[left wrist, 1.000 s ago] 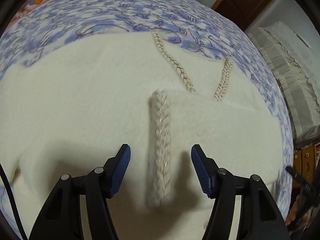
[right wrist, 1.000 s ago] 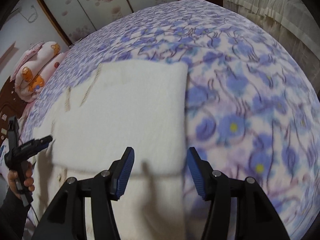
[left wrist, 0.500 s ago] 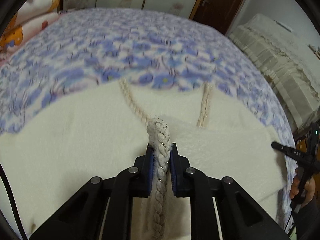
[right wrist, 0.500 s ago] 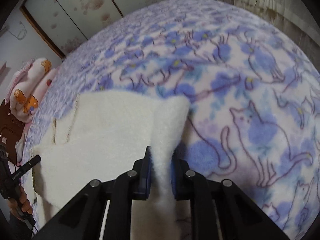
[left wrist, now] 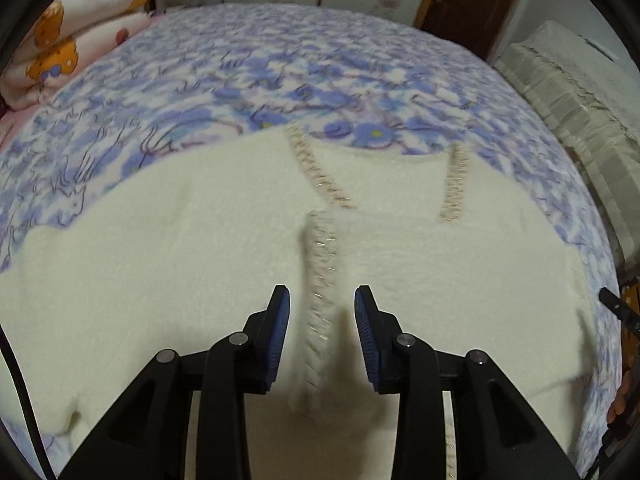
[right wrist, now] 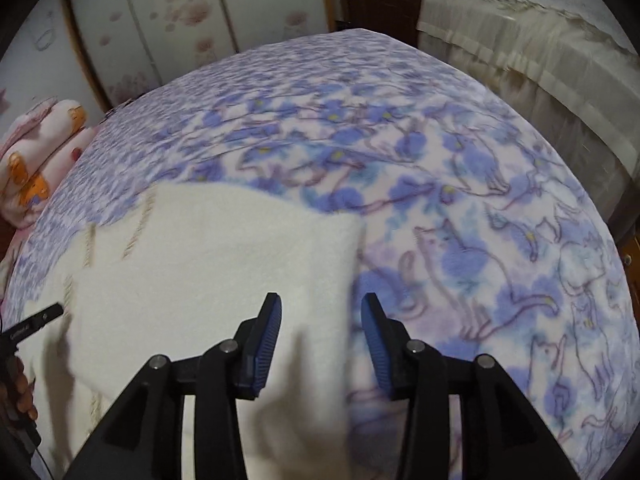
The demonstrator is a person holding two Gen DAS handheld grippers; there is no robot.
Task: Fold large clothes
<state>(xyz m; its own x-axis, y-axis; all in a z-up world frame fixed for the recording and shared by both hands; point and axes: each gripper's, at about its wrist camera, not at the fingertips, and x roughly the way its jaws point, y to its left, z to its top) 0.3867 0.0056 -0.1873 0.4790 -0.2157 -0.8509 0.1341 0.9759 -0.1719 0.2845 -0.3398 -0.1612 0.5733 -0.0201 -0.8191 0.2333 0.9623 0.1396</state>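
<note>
A large cream fuzzy cardigan lies spread on the bed, with braided trim along its front edges. My left gripper is open, its blue pads either side of the braided trim, which lies loose between them. In the right wrist view the cardigan shows as a folded white panel. My right gripper is open over the panel's right edge, holding nothing.
A blue and purple floral cat-print blanket covers the bed. Rolled pink bedding lies at the far left. A cream draped piece of furniture stands to the right. Wardrobe doors and a brown door are behind.
Both grippers were shut half a second ago, the left on the braided trim, the right on the panel's edge. Both have opened and let the fabric drop onto the bed.
</note>
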